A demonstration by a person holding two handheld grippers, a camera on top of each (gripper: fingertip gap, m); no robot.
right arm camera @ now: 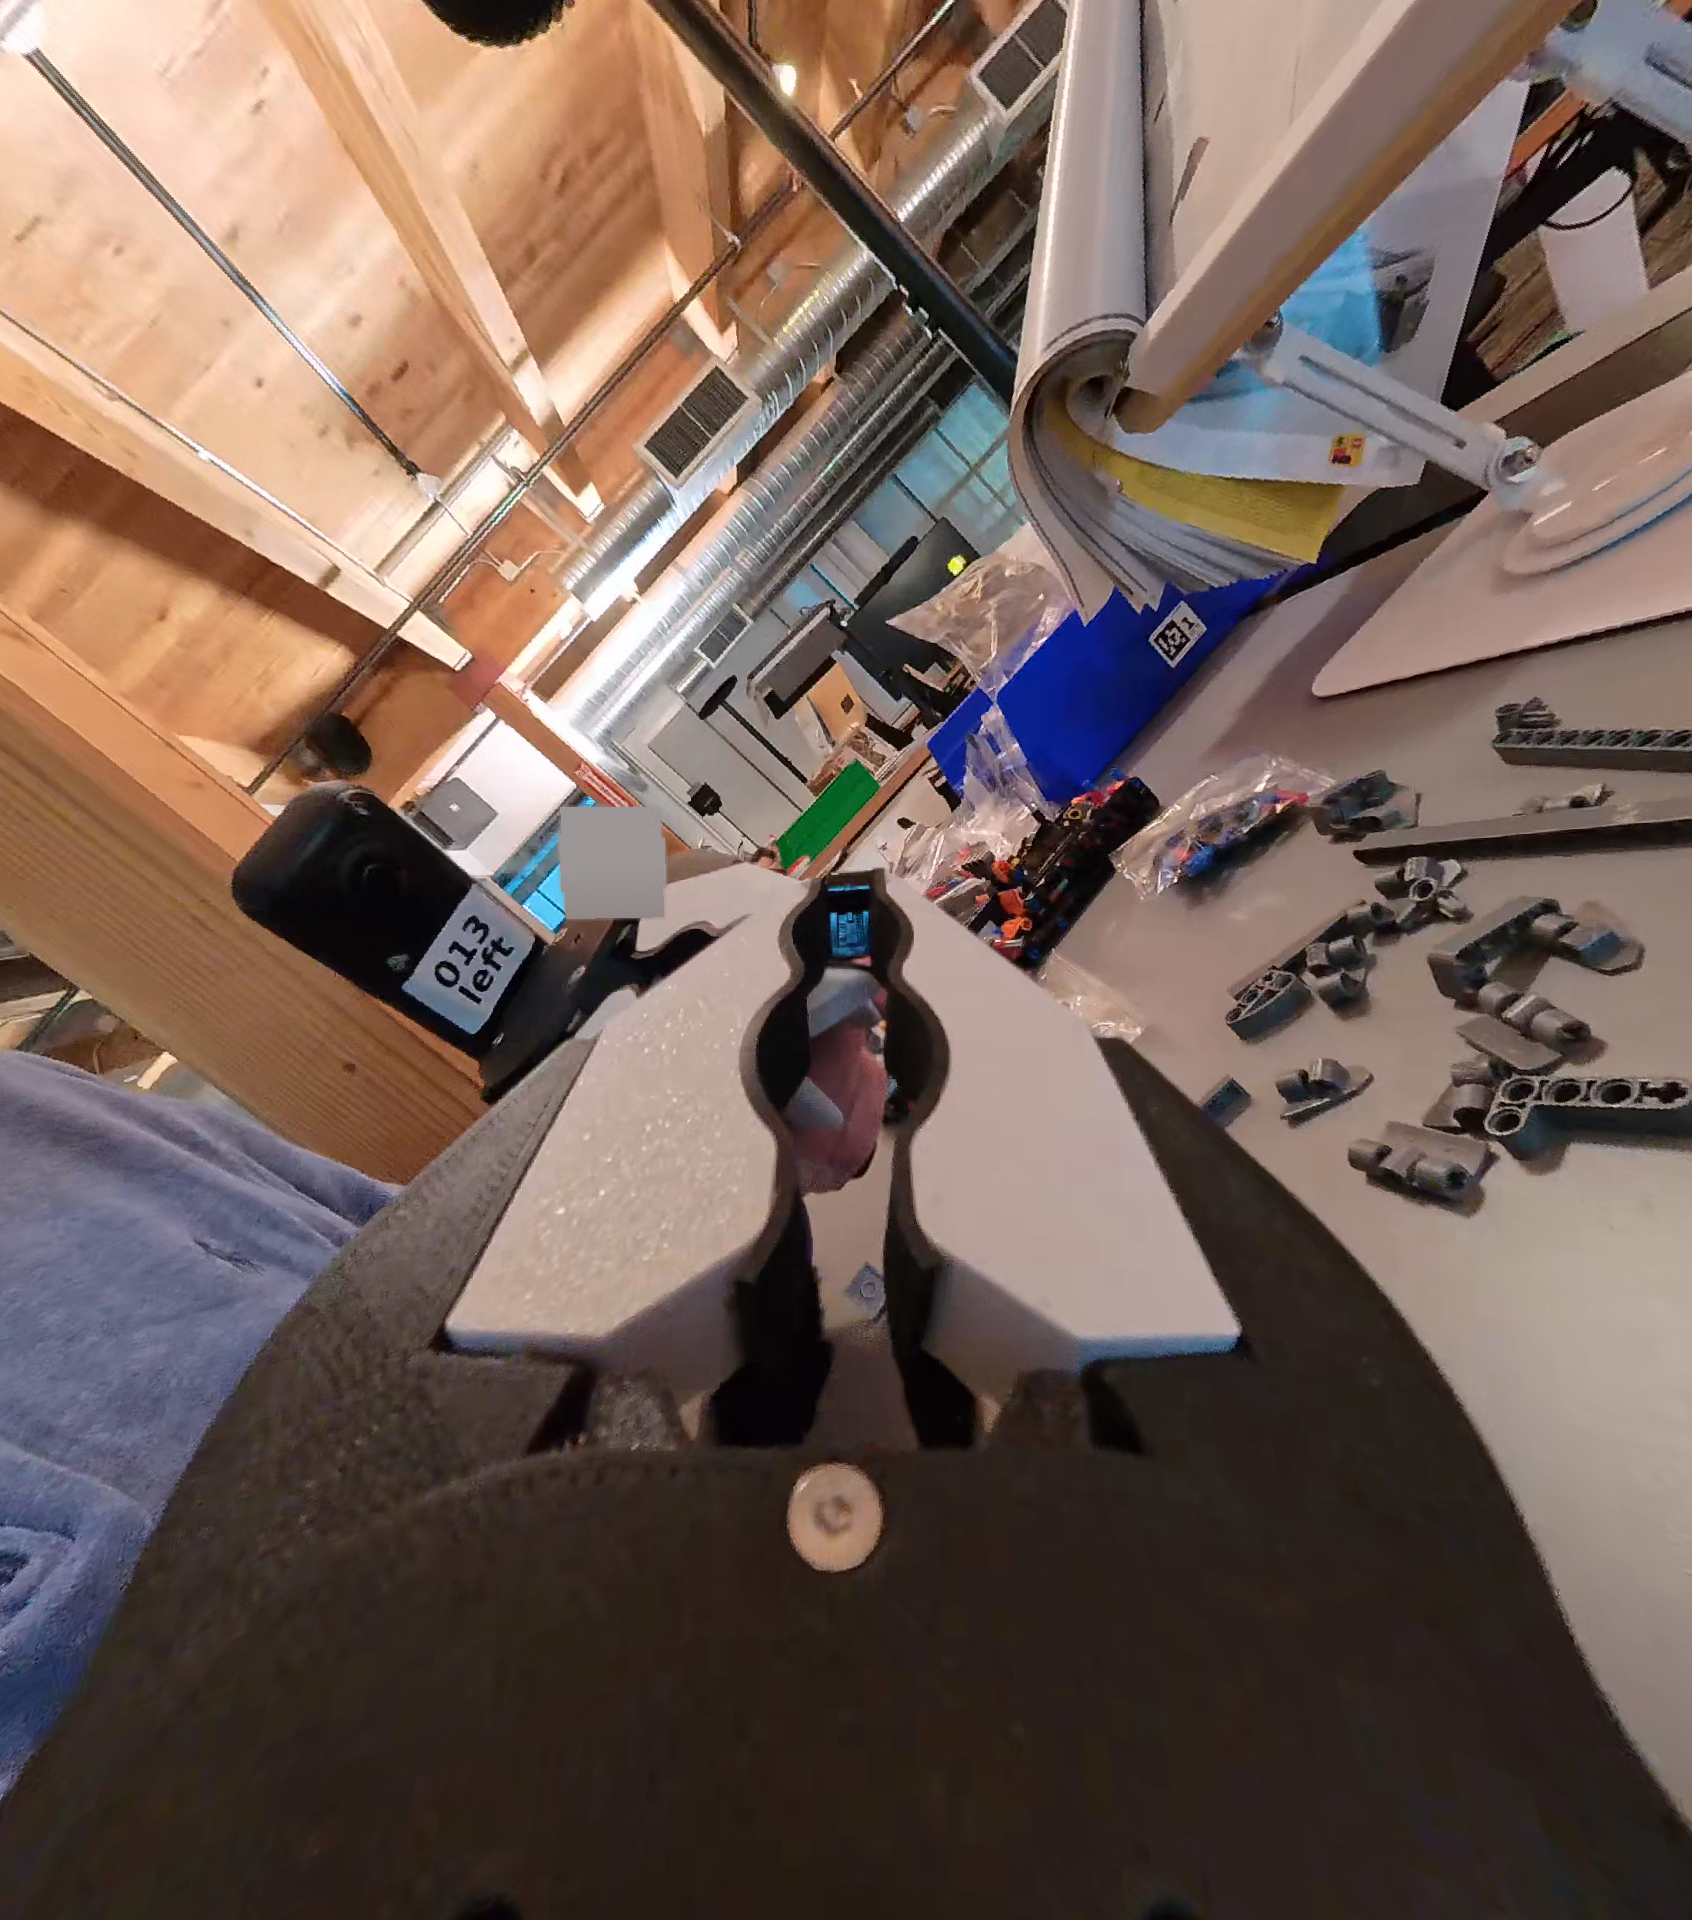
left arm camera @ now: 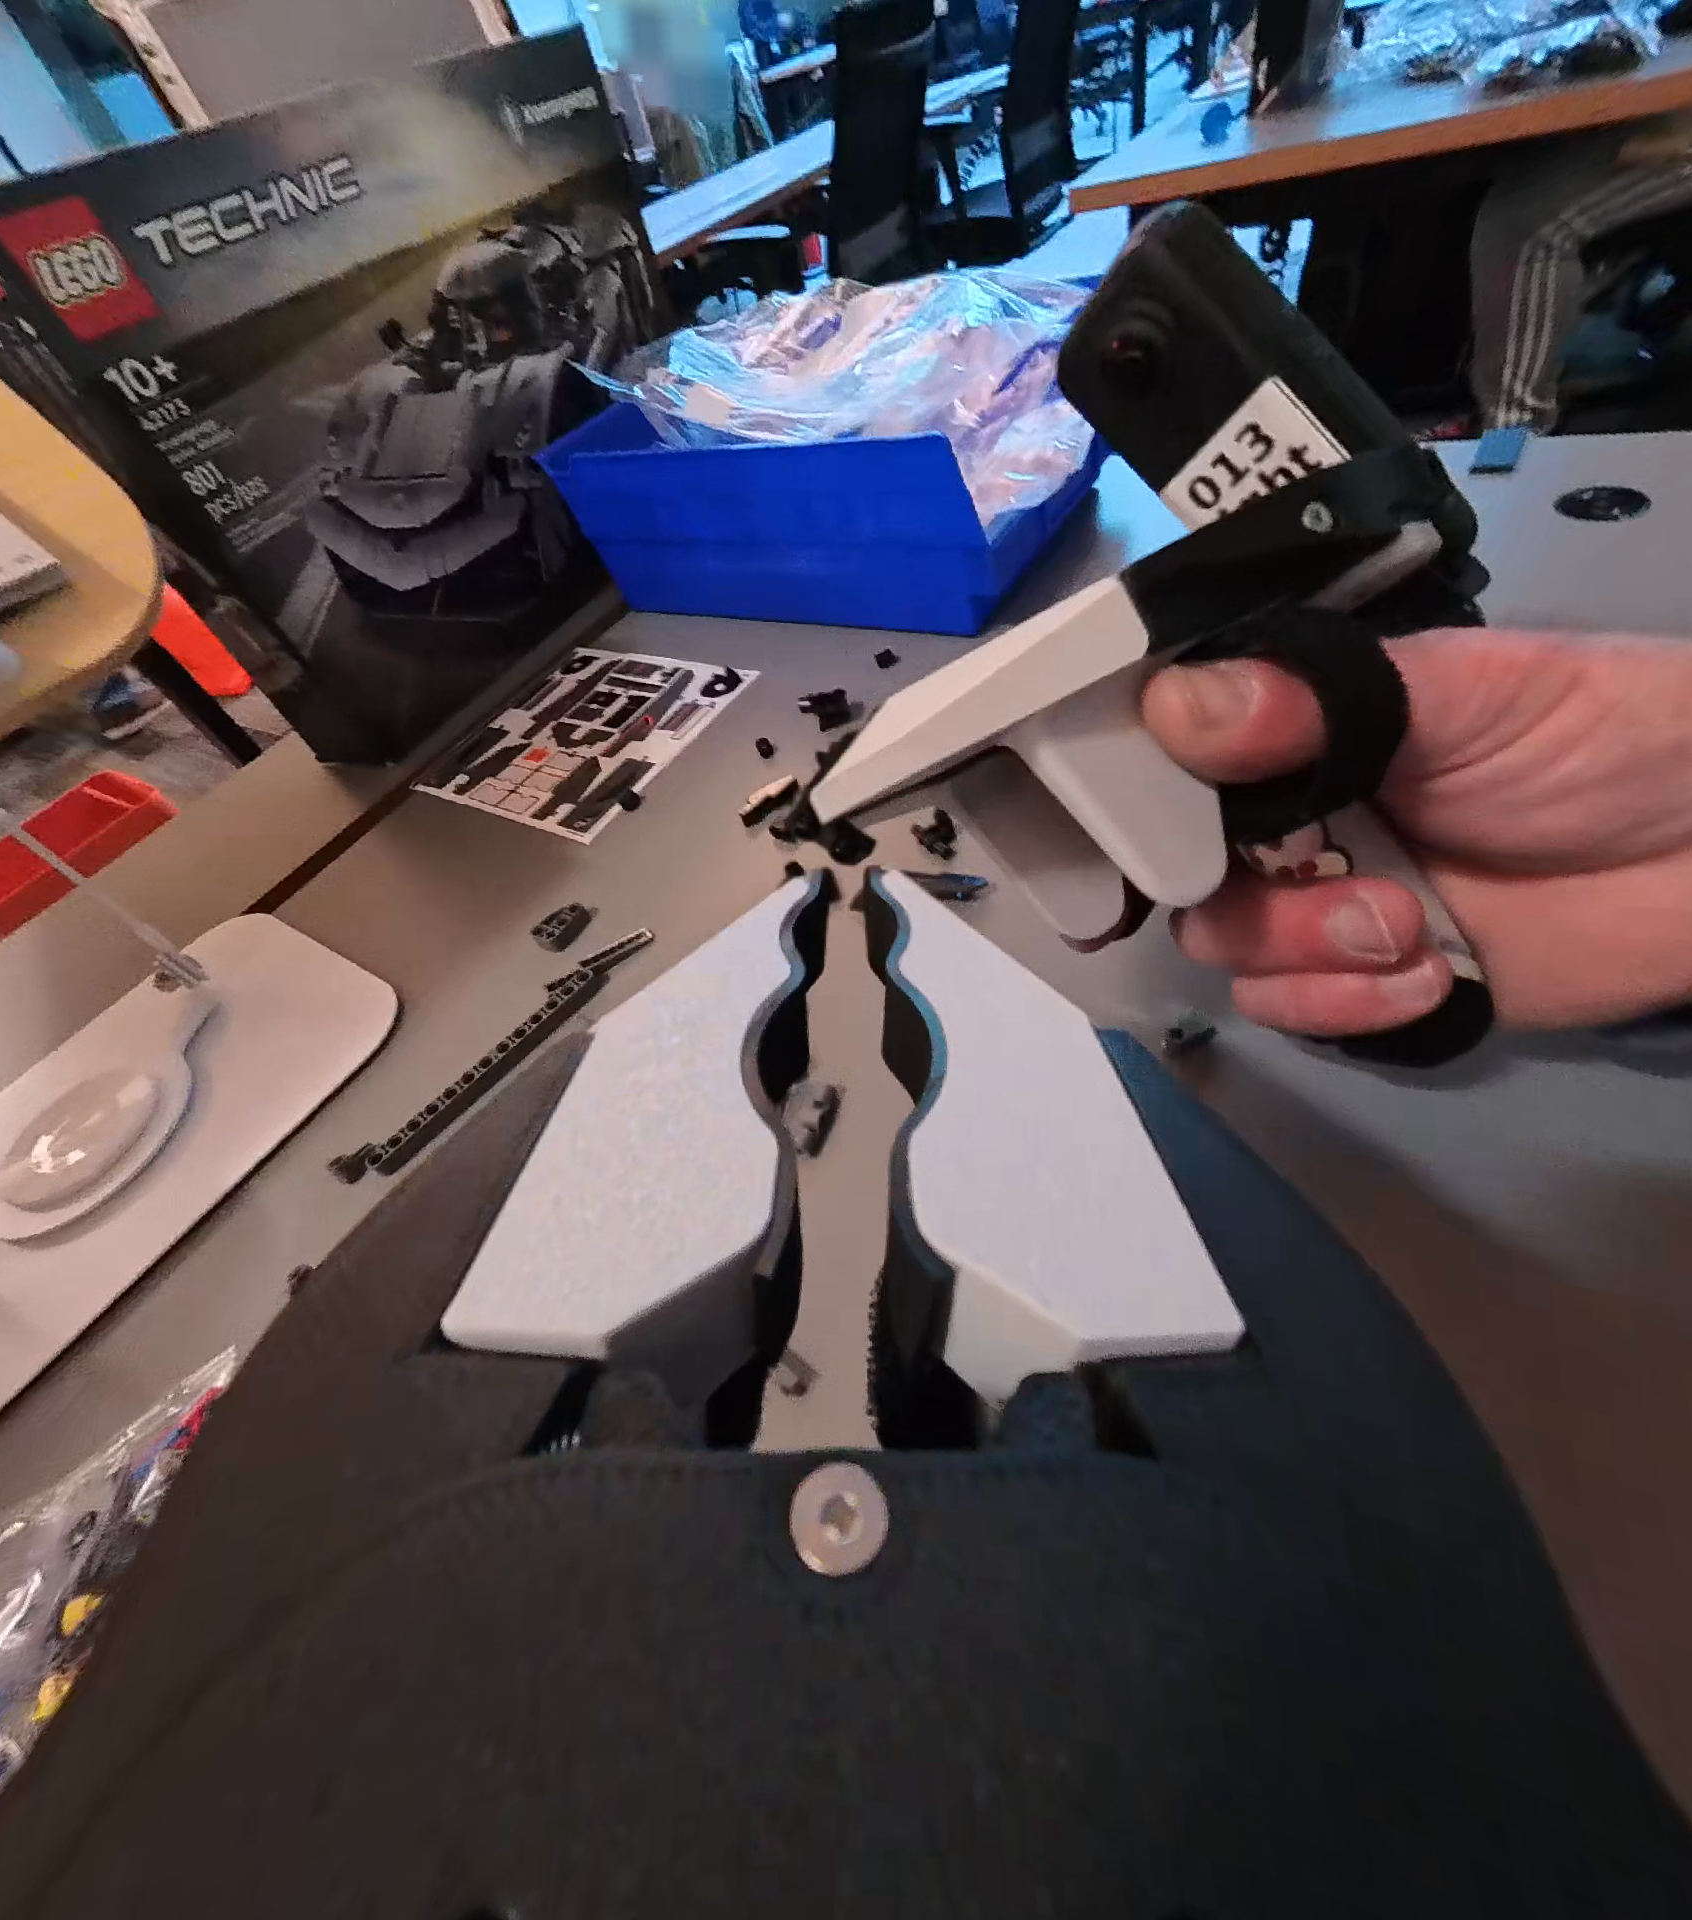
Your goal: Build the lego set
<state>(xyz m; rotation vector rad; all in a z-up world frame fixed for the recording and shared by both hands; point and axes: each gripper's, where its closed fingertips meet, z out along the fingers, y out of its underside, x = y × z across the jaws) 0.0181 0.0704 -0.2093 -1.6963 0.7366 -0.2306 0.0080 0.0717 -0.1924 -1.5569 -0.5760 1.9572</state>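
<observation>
Pinching one small black piece (right arm camera: pixel 848 928), right hand-held gripper (right arm camera: pixel 844 894).

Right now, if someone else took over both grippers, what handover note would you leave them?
Left tongs: open by a slit, nothing seen between them, low over the table.
Right tongs: shut on a small black piece, just ahead of the left tips.
Parts: loose dark pieces and long beams lie on the table; sticker sheet by the set box; bagged parts in the blue bin.
Done: pieces laid out; no assembled section in view.
Left: apparently nearly the whole build, starting with joining the held piece.
</observation>
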